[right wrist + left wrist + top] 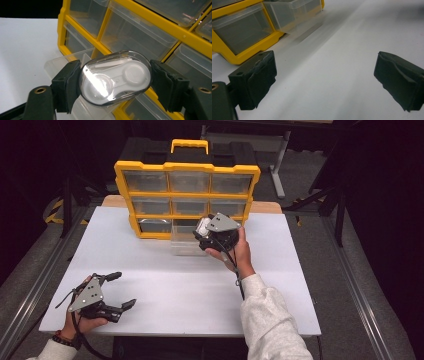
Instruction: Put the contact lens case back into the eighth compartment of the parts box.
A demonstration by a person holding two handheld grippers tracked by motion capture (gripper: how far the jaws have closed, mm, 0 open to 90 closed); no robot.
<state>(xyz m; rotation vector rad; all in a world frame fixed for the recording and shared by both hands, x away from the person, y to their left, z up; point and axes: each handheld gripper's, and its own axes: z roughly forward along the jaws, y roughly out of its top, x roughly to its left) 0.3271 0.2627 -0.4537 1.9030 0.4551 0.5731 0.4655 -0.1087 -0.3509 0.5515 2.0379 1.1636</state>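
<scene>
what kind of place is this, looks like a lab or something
Probably a lab or workshop set up for recording: a white table on metal framing, a dark surround, a yellow drawer organiser, and a person working with a hand-held gripper in each hand.

One yellow drawer cabinet [187, 195] is seen at upper centre of the high view, with nine clear drawers counted in three rows of three; one drawer [186, 240] is pulled out. Two grippers are counted, lower left [109, 292] and centre [202, 234]. One clear oval case [115, 77] is clamped.
</scene>
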